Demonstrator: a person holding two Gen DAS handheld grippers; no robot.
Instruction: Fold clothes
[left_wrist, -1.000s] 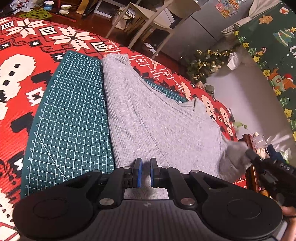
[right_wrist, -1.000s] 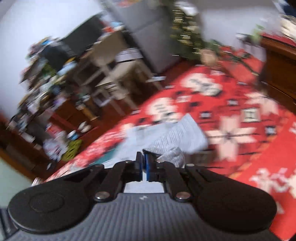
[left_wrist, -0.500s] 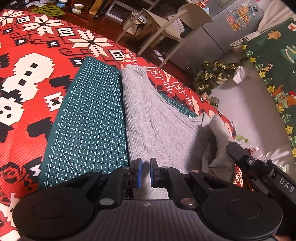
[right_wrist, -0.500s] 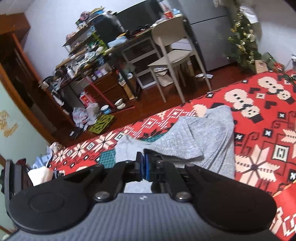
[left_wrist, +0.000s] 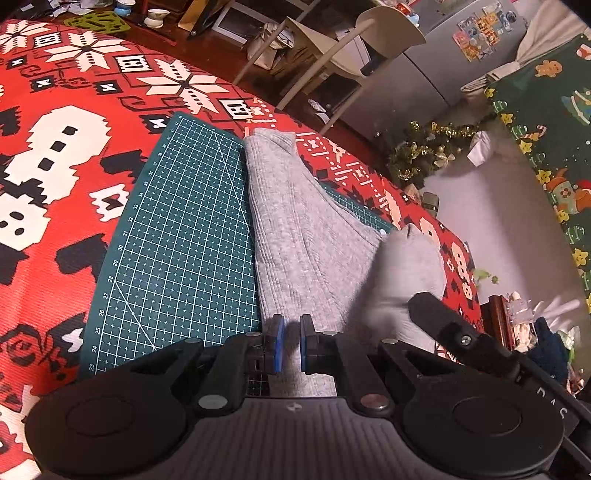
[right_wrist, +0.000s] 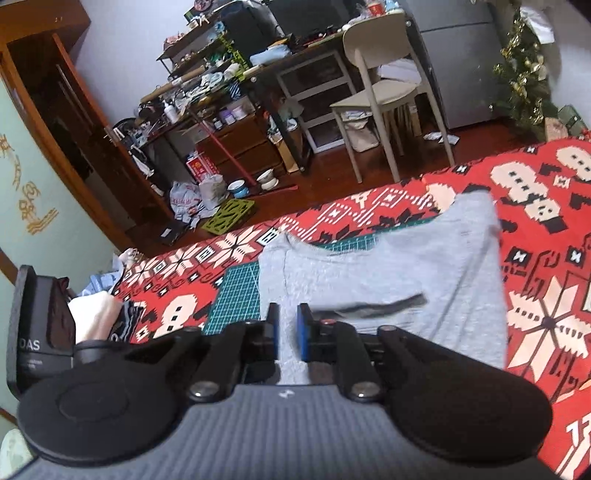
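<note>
While the grey garment (left_wrist: 306, 236) lies half on the green cutting mat (left_wrist: 177, 236), long axis running straight away from both grippers, the left gripper (left_wrist: 290, 345) and right gripper (right_wrist: 287, 332) hover at its near edge, jaws slightly parted, grasping nothing; neither is clearly nearer.

Free room and obstacles. The green cutting mat (left_wrist: 177, 236) lies bare left of the grey garment (left_wrist: 295, 236), open to approach from the red patterned cloth (left_wrist: 74, 155) on that side. The right gripper (left_wrist: 417, 314) stands just beside the left gripper (left_wrist: 290, 343), crowding the garment's near right edge. Beyond the far edge, a chair (right_wrist: 380, 85) and cluttered shelves (right_wrist: 221, 96) stand well apart.
</note>
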